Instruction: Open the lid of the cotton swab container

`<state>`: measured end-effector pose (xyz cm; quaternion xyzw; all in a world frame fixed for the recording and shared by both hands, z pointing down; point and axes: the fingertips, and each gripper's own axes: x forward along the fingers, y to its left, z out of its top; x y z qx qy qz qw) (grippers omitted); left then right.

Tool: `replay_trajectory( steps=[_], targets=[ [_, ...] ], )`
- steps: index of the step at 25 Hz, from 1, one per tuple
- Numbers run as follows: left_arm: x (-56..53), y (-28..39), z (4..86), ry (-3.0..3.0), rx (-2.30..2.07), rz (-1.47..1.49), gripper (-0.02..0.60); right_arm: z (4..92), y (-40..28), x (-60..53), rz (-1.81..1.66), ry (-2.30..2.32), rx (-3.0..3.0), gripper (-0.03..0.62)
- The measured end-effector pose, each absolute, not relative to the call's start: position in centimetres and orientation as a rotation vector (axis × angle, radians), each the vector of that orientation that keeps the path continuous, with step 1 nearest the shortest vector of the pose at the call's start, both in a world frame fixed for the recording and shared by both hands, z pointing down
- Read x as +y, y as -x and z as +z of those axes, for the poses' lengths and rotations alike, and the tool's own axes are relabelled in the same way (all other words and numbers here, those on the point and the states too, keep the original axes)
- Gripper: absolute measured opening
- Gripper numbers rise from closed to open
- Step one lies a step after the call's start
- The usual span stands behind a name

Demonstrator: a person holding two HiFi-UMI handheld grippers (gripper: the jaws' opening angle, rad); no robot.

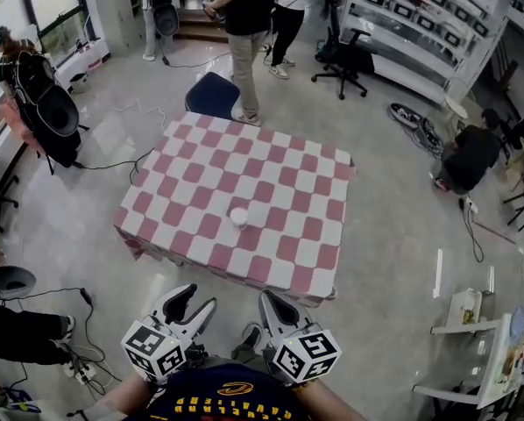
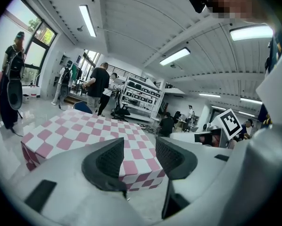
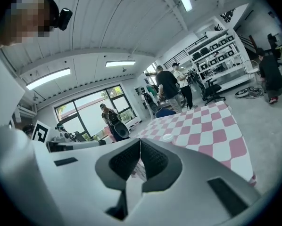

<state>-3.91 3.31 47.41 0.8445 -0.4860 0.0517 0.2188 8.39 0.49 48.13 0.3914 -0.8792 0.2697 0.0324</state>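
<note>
I read this as a lab or workshop hall: far ahead of my right claw, white equipment racks and an office chair stand on a polished concrete floor, with long strip lights overhead.

The right gripper, grey with black ribbed pads, has its jaws pressed together with nothing between them. Beyond the tips stands a table under a pink-and-white chequered cloth, with a small round white container on it. People stand behind the table, near white shelving.
</note>
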Motion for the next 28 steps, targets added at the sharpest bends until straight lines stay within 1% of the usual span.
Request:
replay_trajectory(
  steps=[6, 13, 20, 28],
  targets=[
    [0.4, 3.1, 48.6, -2.299, -1.363, 0.135, 0.215, 48.4, -10.1, -1.6, 0.851, -1.201, -2.712, 0.011],
    [-2.4, 3.3, 50.2, -2.303, -1.386, 0.213, 0.215, 48.6, -11.8, -3.3, 0.851, -1.230, -2.710, 0.011],
    [-5.9, 4.8, 51.8, -2.380, -1.453, 0.262, 0.216, 49.2, -11.5, -5.3, 0.845, -1.240, -2.685, 0.011],
    [-10.1, 4.9, 56.3, -2.450, -1.358, 0.416, 0.216, 49.7, -10.4, -7.9, 0.849, -1.302, -2.637, 0.011]
  ],
)
